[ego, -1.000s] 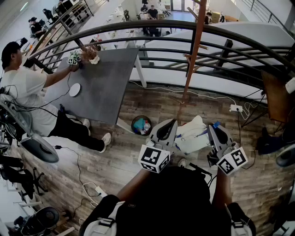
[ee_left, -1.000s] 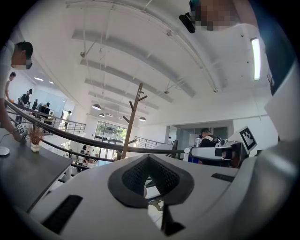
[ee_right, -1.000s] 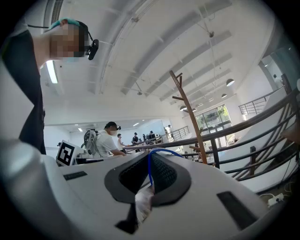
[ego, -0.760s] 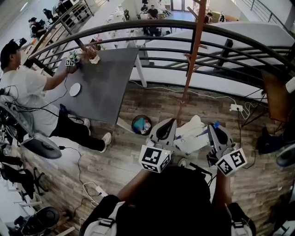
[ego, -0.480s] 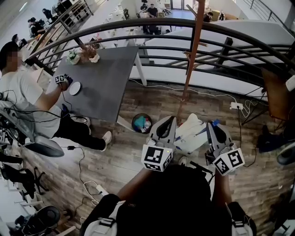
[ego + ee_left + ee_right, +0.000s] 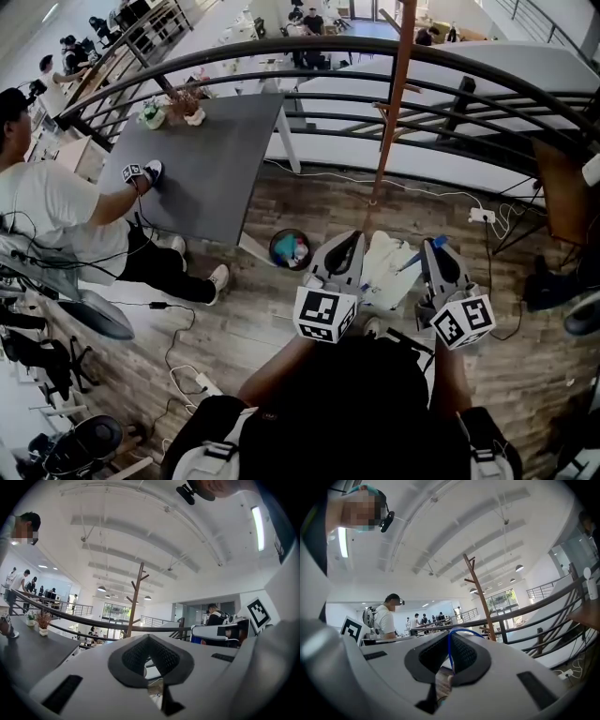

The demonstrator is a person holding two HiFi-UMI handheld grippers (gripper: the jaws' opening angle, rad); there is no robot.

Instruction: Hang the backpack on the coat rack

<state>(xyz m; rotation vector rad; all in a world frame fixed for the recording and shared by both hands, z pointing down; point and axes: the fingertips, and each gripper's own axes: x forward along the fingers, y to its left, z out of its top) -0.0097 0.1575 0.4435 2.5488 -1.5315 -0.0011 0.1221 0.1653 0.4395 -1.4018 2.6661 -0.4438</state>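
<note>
Backpack (image 6: pixel 386 270): white, soft, probably light; near the coat rack (image 6: pixel 394 103) foot.
Left gripper (image 6: pixel 347 242): fingers together, left of the rack, touching the backpack.
Right gripper (image 6: pixel 434 248): fingers clamped on its blue loop (image 6: pixel 450 653).
Hold: the loop; the fabric will likely sag.

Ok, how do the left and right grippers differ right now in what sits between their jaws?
The right gripper has a blue loop pinched between its pads and arching over its tip. The left gripper shows no loop. The coat rack stands just left of the left gripper's tip, but right of the right gripper's. Both have their jaws closed at the tip, and they flank the white backpack.
</note>
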